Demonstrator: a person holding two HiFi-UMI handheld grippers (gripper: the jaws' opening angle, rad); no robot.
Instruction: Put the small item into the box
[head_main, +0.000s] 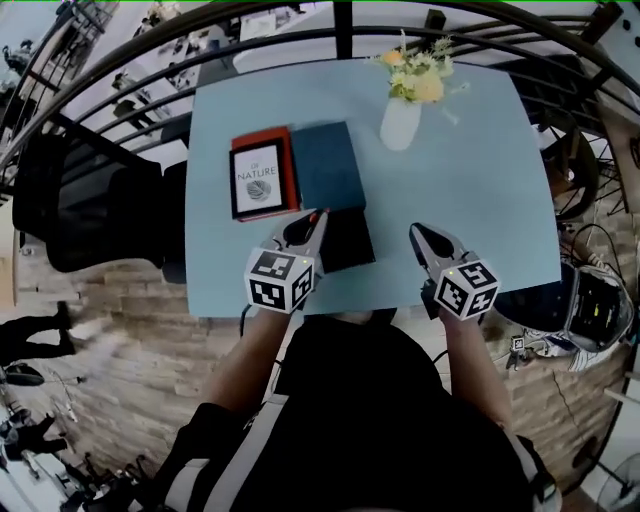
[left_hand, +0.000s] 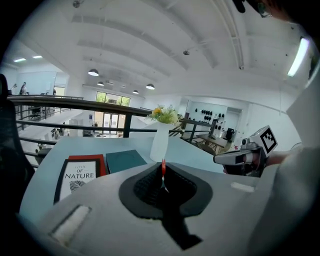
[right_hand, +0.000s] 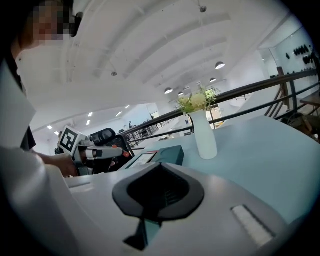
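Note:
My left gripper (head_main: 318, 220) is shut on a small thin red item (head_main: 322, 213), which hangs over the left edge of a black box (head_main: 347, 240) near the table's front. In the left gripper view the red item (left_hand: 163, 166) stands upright, pinched between the closed jaws. A teal box (head_main: 327, 165) lies just behind the black one. My right gripper (head_main: 416, 232) is shut and empty, right of the black box and a little above the table. The right gripper view shows the left gripper (right_hand: 117, 148) at the left and the teal box (right_hand: 167, 155).
A book with a red cover titled "Nature" (head_main: 260, 178) lies left of the teal box. A white vase of yellow flowers (head_main: 402, 118) stands at the back of the light blue table (head_main: 480, 190). Black railings run behind the table, and a black chair (head_main: 70, 200) is at its left.

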